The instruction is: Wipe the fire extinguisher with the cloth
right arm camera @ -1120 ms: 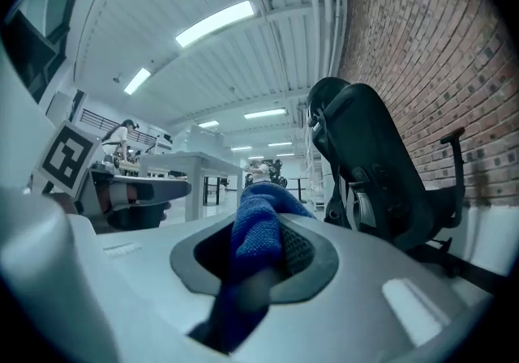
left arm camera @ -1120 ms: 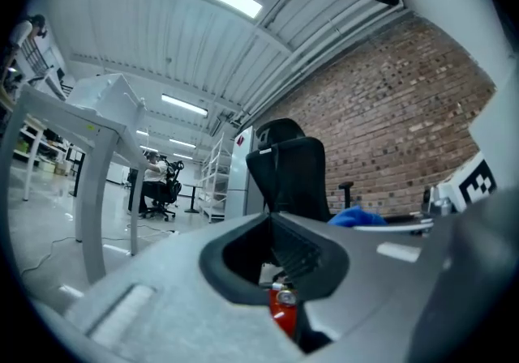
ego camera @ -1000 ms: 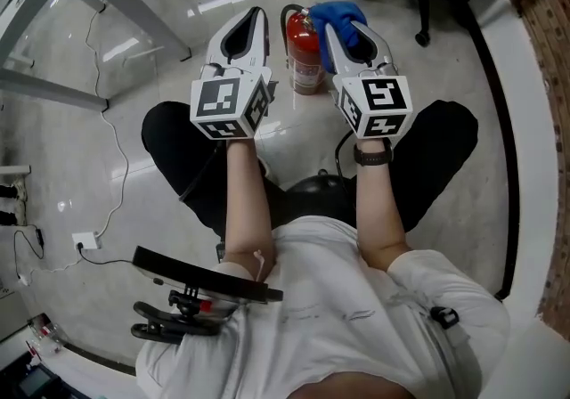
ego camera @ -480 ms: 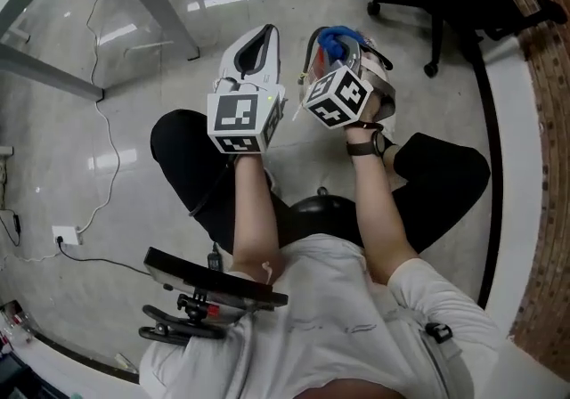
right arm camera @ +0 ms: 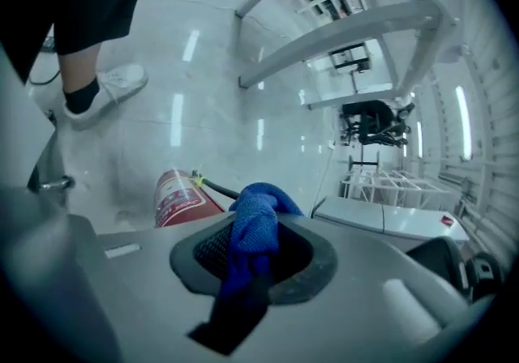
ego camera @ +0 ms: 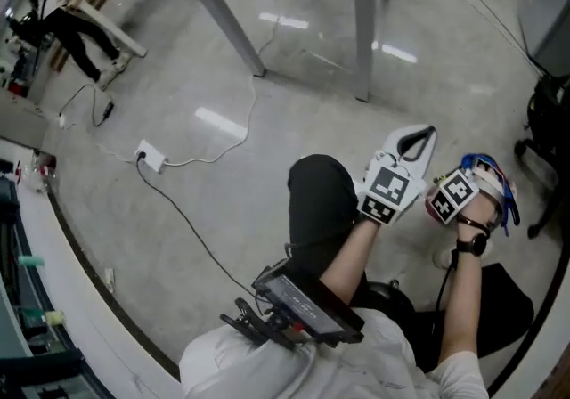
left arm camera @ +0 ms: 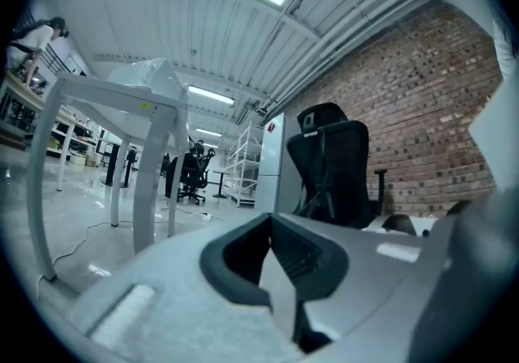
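A glossy grey floor (ego camera: 294, 121) reflected the ceiling lights. The legs of a grey metal table (ego camera: 363, 23) stood on it. A white power strip (ego camera: 150, 158) lay well apart from them, with a white cable (ego camera: 254, 103) curving from it toward the legs. A black office chair (left arm camera: 332, 167) stood before a brick wall (left arm camera: 422, 102), near white shelving (left arm camera: 243, 165).
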Available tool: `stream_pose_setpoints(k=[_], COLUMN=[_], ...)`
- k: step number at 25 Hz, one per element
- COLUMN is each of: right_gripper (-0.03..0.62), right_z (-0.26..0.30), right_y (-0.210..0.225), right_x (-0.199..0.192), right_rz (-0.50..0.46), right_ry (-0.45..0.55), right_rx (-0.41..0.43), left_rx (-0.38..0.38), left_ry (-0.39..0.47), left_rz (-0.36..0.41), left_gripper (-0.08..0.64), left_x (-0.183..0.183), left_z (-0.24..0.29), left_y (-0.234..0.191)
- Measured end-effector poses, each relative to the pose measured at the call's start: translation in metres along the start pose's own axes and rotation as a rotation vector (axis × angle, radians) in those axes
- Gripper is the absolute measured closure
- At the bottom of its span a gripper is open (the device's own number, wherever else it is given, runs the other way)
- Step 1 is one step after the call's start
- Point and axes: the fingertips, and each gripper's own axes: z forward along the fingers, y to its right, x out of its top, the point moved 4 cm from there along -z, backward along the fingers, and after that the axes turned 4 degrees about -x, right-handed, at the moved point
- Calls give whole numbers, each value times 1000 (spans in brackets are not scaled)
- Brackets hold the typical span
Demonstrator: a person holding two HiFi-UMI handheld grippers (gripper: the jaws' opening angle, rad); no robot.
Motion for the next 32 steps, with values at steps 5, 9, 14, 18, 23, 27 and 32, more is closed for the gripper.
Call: stream_pose_setpoints(k=[5, 9, 14, 18, 23, 27, 32], right_gripper=[512, 512, 512, 514, 525, 525, 525], right_z=[30, 51, 76, 111, 161, 188, 201], right_y=[-30, -70, -124, -168, -200, -235, -258], right_x=[56, 69, 79, 92, 119, 121, 121], right_rz=[-209, -381, -574, -644, -632, -652, -666], right_ry=[-13, -71, -156, -174, -159, -156, -143], right_rx=[142, 200, 259, 296, 330, 356, 365], left_rx=[-18, -14, 18, 50, 69, 62, 33], left_ry=[9, 15, 13, -2, -32, -57, -72], left_rz=[38, 54, 39, 34, 56, 35, 30], left_gripper=[558, 558, 558, 557, 557, 558, 558], left_x=[9, 14, 9, 0, -14, -28, -29], left_z=[-15, -26, -43, -44, -30, -20, -12], left_y=[-18, -16, -32, -47, -61, -62, -64])
